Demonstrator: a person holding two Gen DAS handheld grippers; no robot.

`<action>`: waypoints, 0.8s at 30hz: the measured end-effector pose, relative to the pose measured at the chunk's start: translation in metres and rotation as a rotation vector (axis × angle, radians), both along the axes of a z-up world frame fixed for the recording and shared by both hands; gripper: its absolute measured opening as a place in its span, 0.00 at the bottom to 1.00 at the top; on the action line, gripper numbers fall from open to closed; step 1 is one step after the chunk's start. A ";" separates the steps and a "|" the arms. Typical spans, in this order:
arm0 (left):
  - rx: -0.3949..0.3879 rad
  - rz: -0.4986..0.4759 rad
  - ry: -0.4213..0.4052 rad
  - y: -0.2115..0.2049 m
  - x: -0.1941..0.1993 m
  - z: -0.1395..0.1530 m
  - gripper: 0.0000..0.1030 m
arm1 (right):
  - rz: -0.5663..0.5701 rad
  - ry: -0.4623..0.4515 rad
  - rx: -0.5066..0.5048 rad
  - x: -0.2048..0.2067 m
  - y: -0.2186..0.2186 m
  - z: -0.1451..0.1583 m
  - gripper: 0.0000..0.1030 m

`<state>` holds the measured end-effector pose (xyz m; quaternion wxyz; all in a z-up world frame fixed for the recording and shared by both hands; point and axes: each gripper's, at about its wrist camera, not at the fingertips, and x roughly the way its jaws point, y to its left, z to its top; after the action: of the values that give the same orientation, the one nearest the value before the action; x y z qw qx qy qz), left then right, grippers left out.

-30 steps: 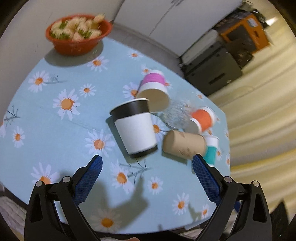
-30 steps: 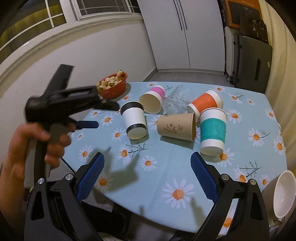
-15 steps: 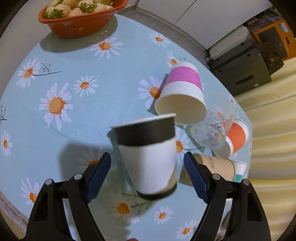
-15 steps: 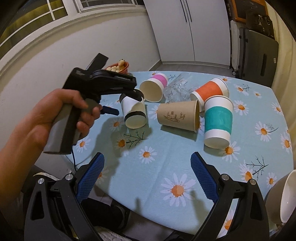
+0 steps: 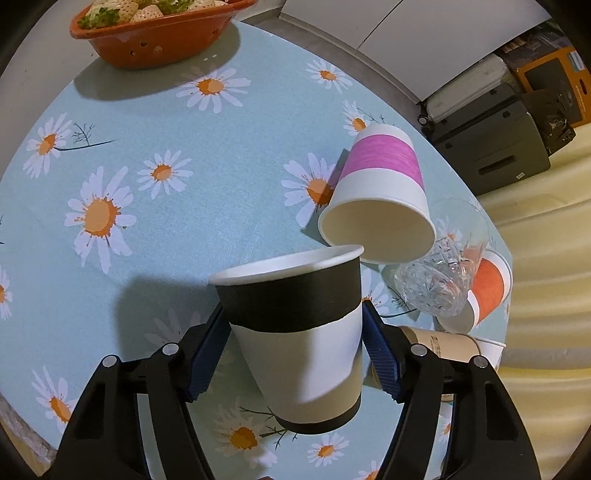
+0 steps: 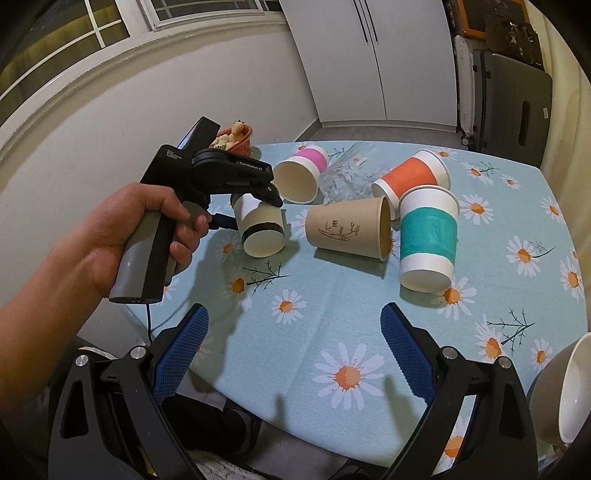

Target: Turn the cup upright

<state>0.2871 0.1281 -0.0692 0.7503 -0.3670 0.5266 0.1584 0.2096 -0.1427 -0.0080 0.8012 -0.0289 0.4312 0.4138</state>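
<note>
A black-and-white paper cup [image 5: 299, 339] stands upside down on the daisy tablecloth [image 5: 122, 177], its base pointing up. My left gripper [image 5: 295, 354] has closed around its middle, with both blue pads against its sides. The right wrist view shows the same cup [image 6: 260, 229] tilted under the left gripper [image 6: 236, 177]. My right gripper [image 6: 291, 354] is open and empty above the table's near edge.
A pink cup [image 5: 380, 192], a clear glass [image 5: 443, 273], an orange cup [image 5: 487, 288] and a brown cup [image 6: 351, 229] lie on their sides. A teal cup [image 6: 428, 240] stands upside down. An orange fruit basket [image 5: 159, 33] sits at the far left; a bowl [image 6: 569, 391] at the right edge.
My left gripper moved forward onto the black-and-white cup and closed on its sides. The cup now tilts. My right gripper has stayed open in about the same place.
</note>
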 end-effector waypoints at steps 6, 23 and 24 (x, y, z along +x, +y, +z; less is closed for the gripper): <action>0.002 -0.022 -0.017 -0.008 -0.012 0.009 0.65 | -0.010 0.009 0.024 -0.002 -0.006 0.003 0.91; -0.003 -0.267 -0.029 -0.068 -0.064 0.039 0.65 | -0.056 0.078 0.114 -0.010 -0.039 0.016 0.90; -0.006 -0.286 -0.025 -0.072 -0.066 0.040 0.65 | -0.058 0.083 0.117 -0.011 -0.041 0.017 0.90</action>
<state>0.2211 0.0562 -0.0296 0.7707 -0.2922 0.5646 0.0437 0.1988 -0.1839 0.0090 0.7946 0.0478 0.4398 0.4158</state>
